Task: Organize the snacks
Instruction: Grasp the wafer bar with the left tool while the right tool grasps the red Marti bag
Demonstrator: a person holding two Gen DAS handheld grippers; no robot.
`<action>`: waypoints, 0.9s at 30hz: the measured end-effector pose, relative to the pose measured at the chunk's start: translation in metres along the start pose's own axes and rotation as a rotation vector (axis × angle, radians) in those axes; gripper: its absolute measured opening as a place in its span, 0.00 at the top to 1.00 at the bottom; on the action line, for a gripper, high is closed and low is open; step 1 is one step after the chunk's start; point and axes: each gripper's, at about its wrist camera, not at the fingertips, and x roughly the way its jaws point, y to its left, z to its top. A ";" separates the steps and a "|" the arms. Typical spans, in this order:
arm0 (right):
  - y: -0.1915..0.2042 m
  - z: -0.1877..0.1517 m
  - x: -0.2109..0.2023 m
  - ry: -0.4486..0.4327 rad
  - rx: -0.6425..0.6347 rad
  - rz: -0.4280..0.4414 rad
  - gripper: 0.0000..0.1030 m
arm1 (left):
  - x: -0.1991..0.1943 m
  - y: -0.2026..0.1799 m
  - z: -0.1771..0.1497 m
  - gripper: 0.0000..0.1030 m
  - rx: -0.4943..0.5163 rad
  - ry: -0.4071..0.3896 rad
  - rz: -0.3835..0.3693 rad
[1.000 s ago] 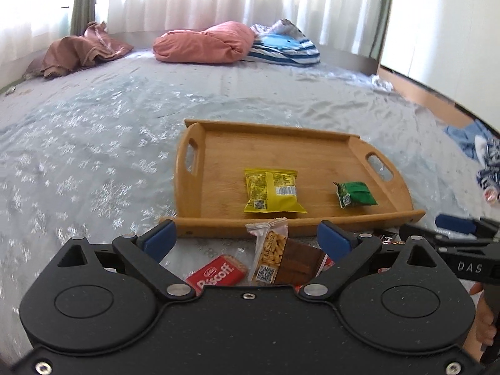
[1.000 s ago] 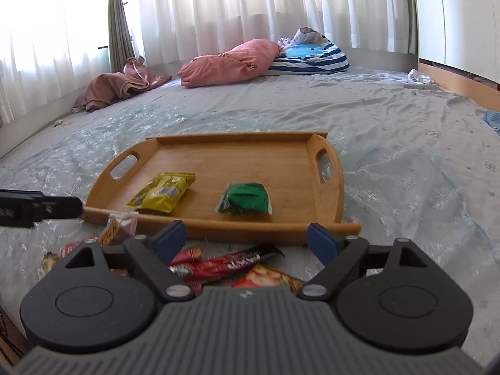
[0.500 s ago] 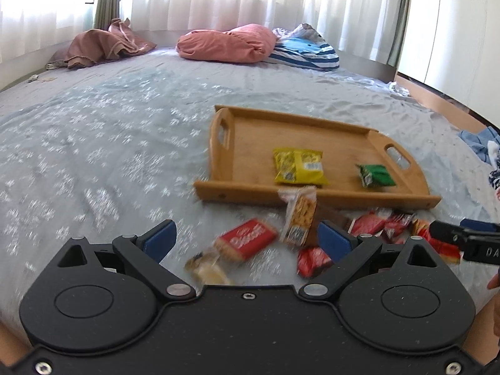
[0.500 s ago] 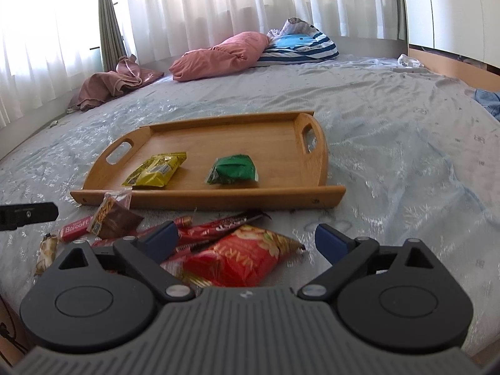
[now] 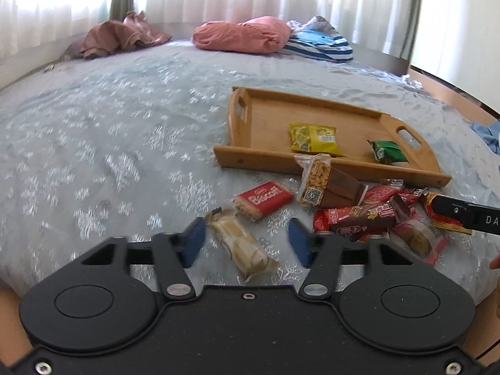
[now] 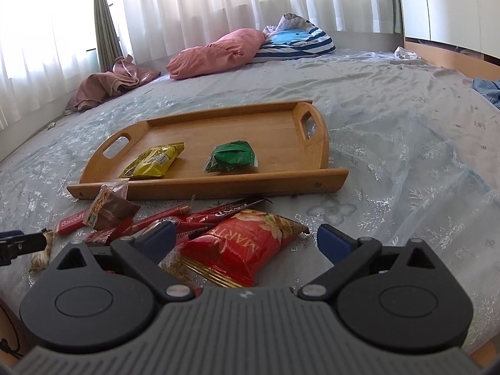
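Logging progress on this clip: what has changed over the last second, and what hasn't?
The left hand-held gripper pulled back from the tray, and its jaws have been closing around the beige wrapped snack, not yet pressing it. The right hand-held gripper is open over the red bag. The yellow packet and green packet remain on the tray.

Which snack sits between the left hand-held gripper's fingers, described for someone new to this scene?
Start at the wooden tray on the bed, then come toward the camera past the red Biscoff pack. Between the left hand-held gripper, whose jaws have just been closing, lies a pale biscuit pack: clear wrapper, beige, leftmost of the pile.
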 end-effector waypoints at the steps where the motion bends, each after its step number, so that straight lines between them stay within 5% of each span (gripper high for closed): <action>1: 0.001 0.000 0.000 -0.003 0.004 -0.001 0.01 | 0.001 0.001 0.000 0.68 -0.013 0.009 0.004; 10: 0.011 -0.006 -0.003 -0.033 0.029 -0.056 0.02 | 0.009 -0.002 -0.004 0.70 -0.081 0.053 0.045; 24: 0.007 -0.006 0.006 0.048 0.144 -0.063 0.26 | 0.017 -0.004 -0.002 0.80 -0.085 0.096 0.028; 27: 0.005 -0.007 0.006 0.054 0.139 -0.060 0.39 | 0.014 -0.006 -0.002 0.80 -0.062 0.093 0.028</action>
